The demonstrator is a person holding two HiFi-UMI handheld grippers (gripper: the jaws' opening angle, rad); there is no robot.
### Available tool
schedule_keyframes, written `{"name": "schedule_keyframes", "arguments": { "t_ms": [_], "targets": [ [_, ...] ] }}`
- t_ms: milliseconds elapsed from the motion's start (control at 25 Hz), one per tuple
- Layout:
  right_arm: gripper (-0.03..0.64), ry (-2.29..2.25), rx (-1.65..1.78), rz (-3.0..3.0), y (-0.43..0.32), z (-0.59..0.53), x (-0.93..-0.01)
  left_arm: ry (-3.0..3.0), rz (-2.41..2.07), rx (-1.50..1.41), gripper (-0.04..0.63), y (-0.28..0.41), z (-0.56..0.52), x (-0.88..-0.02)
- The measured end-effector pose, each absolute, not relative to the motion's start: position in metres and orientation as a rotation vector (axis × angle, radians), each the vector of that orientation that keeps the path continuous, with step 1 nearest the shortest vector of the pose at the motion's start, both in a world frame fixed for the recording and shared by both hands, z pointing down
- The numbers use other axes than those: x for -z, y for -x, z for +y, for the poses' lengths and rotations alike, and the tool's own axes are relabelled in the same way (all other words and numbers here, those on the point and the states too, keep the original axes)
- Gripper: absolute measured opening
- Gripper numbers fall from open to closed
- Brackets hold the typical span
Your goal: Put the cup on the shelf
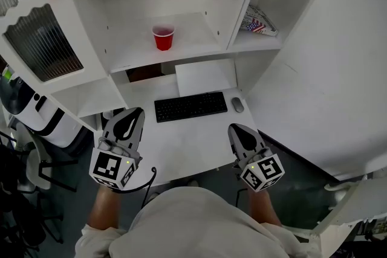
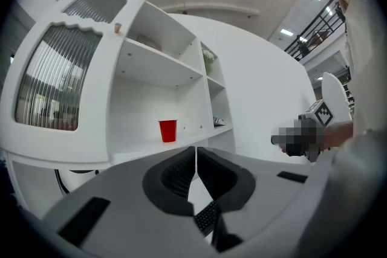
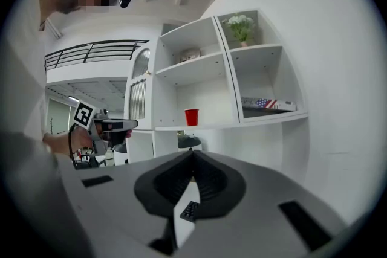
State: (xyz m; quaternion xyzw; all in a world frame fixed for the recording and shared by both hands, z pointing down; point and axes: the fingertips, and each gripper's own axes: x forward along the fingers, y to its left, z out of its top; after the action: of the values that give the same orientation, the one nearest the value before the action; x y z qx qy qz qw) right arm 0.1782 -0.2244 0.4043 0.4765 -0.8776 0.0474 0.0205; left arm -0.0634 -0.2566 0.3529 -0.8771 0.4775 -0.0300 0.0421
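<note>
A red plastic cup (image 1: pixel 163 37) stands upright on the white shelf (image 1: pixel 196 39) above the desk, left of the shelf's middle. It also shows as the red cup (image 2: pixel 167 130) in the left gripper view and the red cup (image 3: pixel 191 116) in the right gripper view. Both grippers hang low over the desk's front edge, far from the cup. My left gripper (image 1: pixel 134 113) is shut with nothing between its jaws, and its tips (image 2: pixel 195 149) meet. My right gripper (image 1: pixel 234 128) is shut and empty too, its tips (image 3: pixel 193 153) together.
A black keyboard (image 1: pixel 190 106) and a grey mouse (image 1: pixel 237 104) lie on the white desk (image 1: pixel 181 142), with a white pad (image 1: pixel 204 77) behind them. A flag-printed magazine (image 1: pixel 259 22) lies in the right compartment. A ribbed glass cabinet door (image 1: pixel 42 45) stands at the left.
</note>
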Motion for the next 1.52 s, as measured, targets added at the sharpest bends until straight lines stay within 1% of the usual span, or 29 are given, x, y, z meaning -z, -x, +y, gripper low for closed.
{"name": "schedule_keyframes", "arguments": {
  "t_ms": [640,1520],
  "targets": [
    [0.003,-1.463,-0.084,-2.743,-0.166,-0.221,-0.395,2.734,1.470,0.089,0.005,0.073,-0.247,-0.381],
    [0.003,-1.470,-0.070,-2.747,-0.160,-0.221,-0.394,2.731,1.464,0.109,0.005,0.077,-0.249,-0.383]
  ]
}}
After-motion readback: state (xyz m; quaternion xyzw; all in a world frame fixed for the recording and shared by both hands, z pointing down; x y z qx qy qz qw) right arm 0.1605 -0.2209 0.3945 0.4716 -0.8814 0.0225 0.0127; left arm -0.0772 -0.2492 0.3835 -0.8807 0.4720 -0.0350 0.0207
